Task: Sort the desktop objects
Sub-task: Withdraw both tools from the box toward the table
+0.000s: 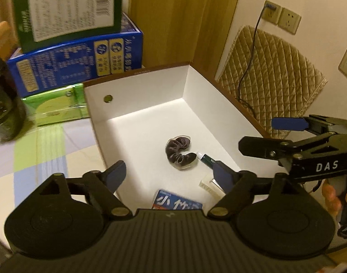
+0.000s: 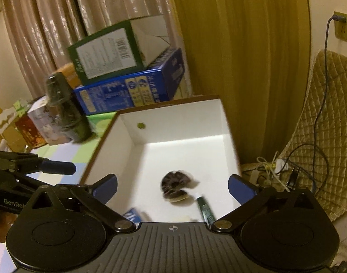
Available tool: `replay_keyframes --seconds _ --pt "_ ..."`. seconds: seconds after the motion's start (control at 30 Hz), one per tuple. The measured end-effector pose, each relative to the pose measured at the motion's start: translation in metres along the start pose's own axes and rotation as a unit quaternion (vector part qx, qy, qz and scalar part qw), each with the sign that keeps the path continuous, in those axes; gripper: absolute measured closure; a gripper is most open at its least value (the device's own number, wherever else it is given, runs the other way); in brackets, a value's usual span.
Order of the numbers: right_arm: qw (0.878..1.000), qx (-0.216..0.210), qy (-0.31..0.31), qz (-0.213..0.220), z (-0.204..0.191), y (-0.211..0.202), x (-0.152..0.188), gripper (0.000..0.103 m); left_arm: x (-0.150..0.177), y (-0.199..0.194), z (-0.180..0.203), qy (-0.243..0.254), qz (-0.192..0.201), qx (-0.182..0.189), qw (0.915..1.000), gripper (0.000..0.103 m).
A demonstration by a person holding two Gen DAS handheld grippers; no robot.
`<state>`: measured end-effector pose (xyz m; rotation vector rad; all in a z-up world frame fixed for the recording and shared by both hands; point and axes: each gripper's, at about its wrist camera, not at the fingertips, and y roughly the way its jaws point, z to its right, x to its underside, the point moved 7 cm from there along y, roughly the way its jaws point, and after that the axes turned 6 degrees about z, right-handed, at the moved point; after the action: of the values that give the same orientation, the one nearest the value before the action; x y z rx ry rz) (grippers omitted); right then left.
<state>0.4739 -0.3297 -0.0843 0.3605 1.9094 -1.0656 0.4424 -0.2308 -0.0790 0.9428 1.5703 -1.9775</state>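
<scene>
Now both your grippers stand apart and empty: the left gripper (image 1: 171,173) and the right gripper (image 2: 173,186) hang over the near end of the white cardboard box (image 1: 137,91). Inside lie the dark velvet scrunchie (image 1: 179,153) and, touching it, the green tube (image 1: 207,159), long axis running towards your right gripper, which is nearer

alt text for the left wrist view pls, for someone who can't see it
An open left gripper hovers over a white box holding a dark scrunchie, a green tube and a blue packet. The right gripper, also open, reaches in from the right; stacked cartons stand behind.
</scene>
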Motion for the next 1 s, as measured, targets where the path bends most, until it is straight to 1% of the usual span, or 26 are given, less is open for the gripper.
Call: replay_keyframes --seconds 0.07,0.27,0.47,1.0 --pt "1.0 -0.004 0.003 0.0 -0.007 -0.006 0.003 0.002 0.004 -0.011 -0.002 -0.005 0.003 -0.005 1.0 0.018" --pt "1.0 -0.008 0.021 0.008 -0.024 -0.028 0.011 0.002 0.022 -0.042 -0.012 -0.023 0.005 -0.013 0.9996 0.017" --pt "1.0 -0.009 0.025 0.013 -0.043 -0.045 0.02 0.002 0.042 -0.072 -0.022 -0.041 0.006 -0.019 0.999 0.017" --pt "0.999 -0.024 0.035 -0.005 -0.107 -0.075 0.06 0.002 0.094 -0.141 -0.051 -0.064 0.007 -0.039 0.9972 0.017"
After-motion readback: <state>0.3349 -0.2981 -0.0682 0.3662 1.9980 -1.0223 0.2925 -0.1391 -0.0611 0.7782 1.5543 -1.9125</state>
